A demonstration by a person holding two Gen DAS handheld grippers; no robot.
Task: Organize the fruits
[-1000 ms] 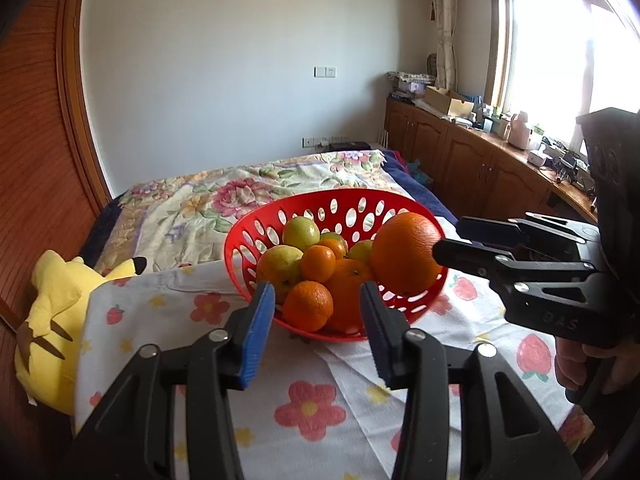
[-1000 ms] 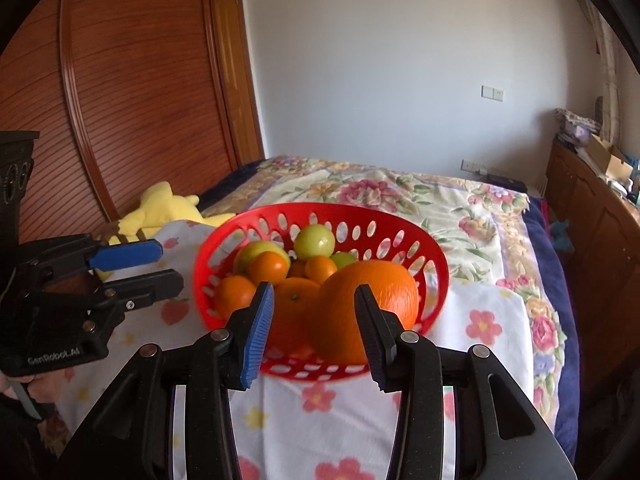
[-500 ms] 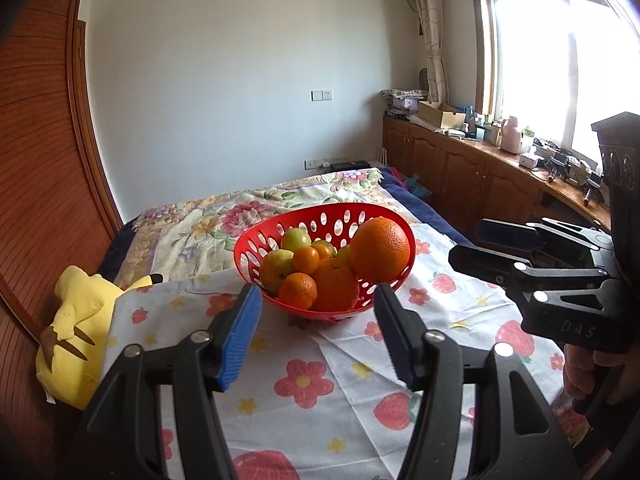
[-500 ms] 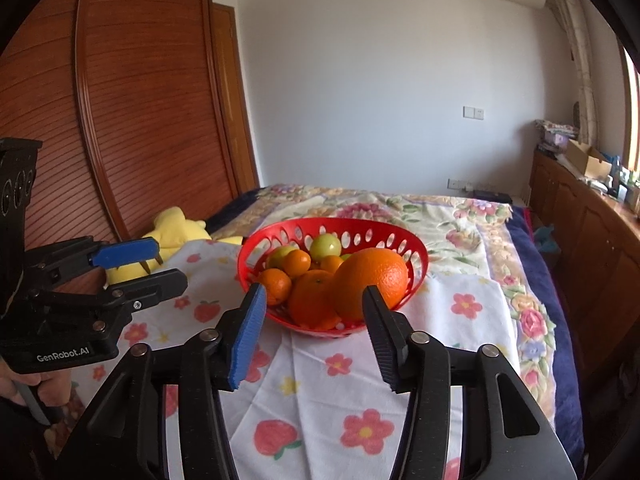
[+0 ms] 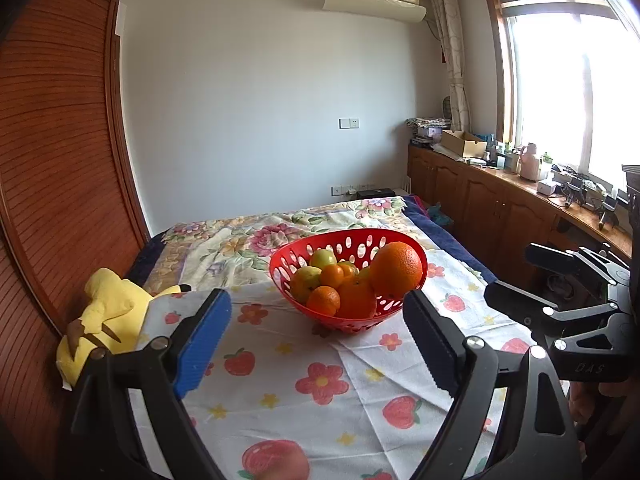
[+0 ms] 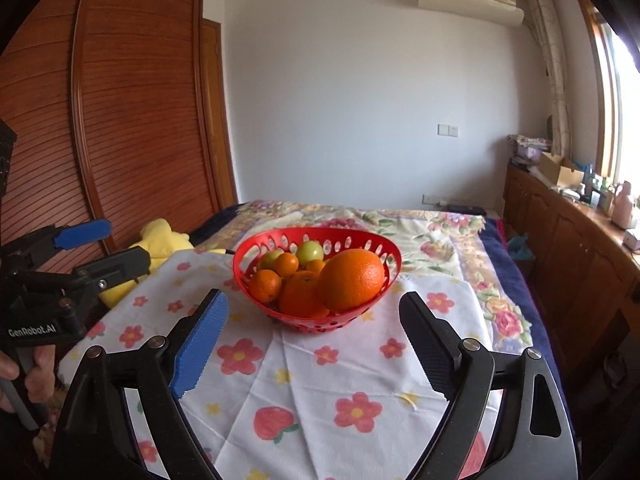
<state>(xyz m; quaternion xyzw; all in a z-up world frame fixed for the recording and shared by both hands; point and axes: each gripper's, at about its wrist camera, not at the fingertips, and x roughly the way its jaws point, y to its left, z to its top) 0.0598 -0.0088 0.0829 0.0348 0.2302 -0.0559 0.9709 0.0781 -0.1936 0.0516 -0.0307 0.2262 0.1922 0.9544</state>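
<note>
A red perforated basket [image 5: 394, 312] stands on a white cloth printed with flowers and strawberries [image 5: 320, 380]. It holds a large orange [image 5: 396, 268], several smaller oranges and a few green-yellow fruits. The same basket [image 6: 320, 324] and large orange [image 6: 352, 280] show in the right wrist view. My left gripper [image 5: 316, 336] is open and empty, well short of the basket. My right gripper [image 6: 314, 340] is open and empty, also back from the basket. Each gripper appears at the edge of the other's view.
A yellow plush toy [image 5: 108, 316] lies at the cloth's left edge by the wooden wardrobe [image 5: 52, 184]. The floral bedspread [image 5: 260, 236] stretches behind the basket. A wooden cabinet [image 5: 500, 208] with clutter runs along the right wall under the window.
Both grippers have pulled back and up from the basket, so it looks smaller and farther. Both sets of jaws have opened wider. The fruit has stayed in the basket.
</note>
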